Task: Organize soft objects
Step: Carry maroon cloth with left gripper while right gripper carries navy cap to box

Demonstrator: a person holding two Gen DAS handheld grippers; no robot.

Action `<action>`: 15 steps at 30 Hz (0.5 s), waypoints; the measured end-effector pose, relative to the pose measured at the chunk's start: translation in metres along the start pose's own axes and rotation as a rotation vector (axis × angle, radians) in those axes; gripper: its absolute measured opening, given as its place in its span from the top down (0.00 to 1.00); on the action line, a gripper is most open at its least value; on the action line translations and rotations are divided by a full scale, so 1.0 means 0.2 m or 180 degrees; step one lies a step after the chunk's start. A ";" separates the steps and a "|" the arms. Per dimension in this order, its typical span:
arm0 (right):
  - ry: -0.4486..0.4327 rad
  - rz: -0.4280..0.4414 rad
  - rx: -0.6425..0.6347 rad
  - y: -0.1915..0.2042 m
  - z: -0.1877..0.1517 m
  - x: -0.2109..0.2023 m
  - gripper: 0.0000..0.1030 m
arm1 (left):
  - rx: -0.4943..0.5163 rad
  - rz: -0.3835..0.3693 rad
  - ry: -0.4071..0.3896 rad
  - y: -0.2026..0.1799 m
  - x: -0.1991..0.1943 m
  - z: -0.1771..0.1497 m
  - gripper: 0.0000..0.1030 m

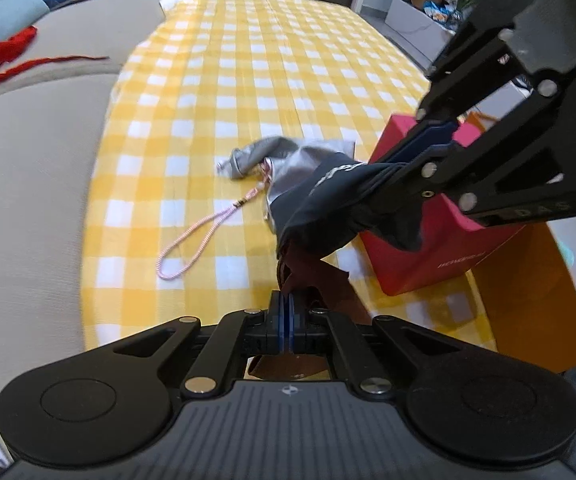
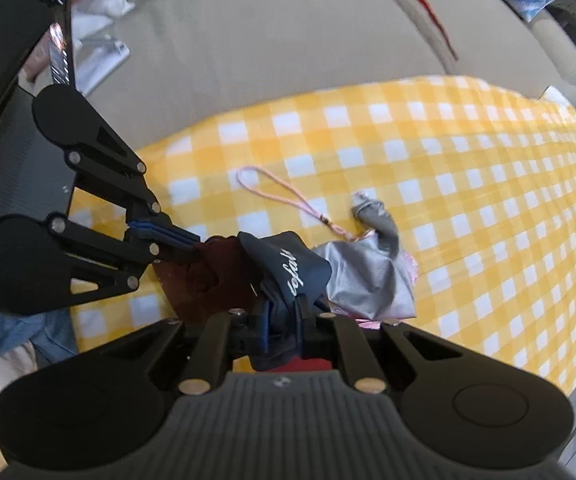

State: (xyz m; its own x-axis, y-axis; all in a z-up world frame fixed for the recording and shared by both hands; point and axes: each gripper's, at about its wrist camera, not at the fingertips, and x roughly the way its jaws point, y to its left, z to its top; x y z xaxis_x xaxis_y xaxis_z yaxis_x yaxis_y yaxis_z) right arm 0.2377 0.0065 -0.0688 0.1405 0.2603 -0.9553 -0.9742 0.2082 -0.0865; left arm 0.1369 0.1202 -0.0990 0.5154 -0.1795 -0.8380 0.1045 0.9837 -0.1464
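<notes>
Both jaws clamped: left gripper (image 1: pixel 287 306) on the maroon cloth (image 1: pixel 308 270), right gripper (image 2: pixel 281 320) on the navy cloth (image 2: pixel 288 264). Lift evenly so the silver pouch (image 2: pixel 364 280) beyond them hangs clear.

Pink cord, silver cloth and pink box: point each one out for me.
pink cord (image 1: pixel 195 236), left wrist view, middle of the loop's strand.
silver cloth (image 2: pixel 364 280), right wrist view, its flat middle panel.
pink box (image 1: pixel 440 264), left wrist view, its front face.

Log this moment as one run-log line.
left gripper: shut on maroon cloth | right gripper: shut on navy lettered fabric pouch | silver cloth, pink braided cord: on yellow checked tablecloth
</notes>
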 end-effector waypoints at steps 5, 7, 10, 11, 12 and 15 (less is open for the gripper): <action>-0.0133 -0.0202 0.0050 0.04 -0.03 -0.17 0.91 | 0.0013 0.0083 -0.0140 -0.04 -0.14 0.01 0.98; -0.0208 -0.0249 0.0132 0.05 -0.06 -0.25 0.91 | 0.0026 0.0108 -0.0215 -0.06 -0.20 0.02 0.98; -0.0251 -0.0389 0.0291 0.07 -0.12 -0.36 0.91 | 0.0075 0.0170 -0.0347 -0.10 -0.28 0.03 0.98; -0.0275 -0.0433 0.0350 0.08 -0.15 -0.40 0.91 | 0.0094 0.0193 -0.0381 -0.12 -0.31 0.03 0.98; -0.0307 -0.0455 0.0395 0.09 -0.17 -0.43 0.91 | 0.0101 0.0201 -0.0419 -0.14 -0.34 0.03 0.98; -0.0375 -0.0520 0.0595 0.11 -0.28 -0.52 0.91 | 0.0111 0.0168 -0.0518 -0.20 -0.41 0.04 0.98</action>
State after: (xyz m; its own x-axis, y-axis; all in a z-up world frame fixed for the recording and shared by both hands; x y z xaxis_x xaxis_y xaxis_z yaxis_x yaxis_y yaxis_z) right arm 0.1919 -0.0681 0.0130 0.3232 0.3147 -0.8925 -0.8891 0.4240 -0.1725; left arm 0.0967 0.0961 -0.0198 0.6515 -0.1298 -0.7474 0.1015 0.9913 -0.0837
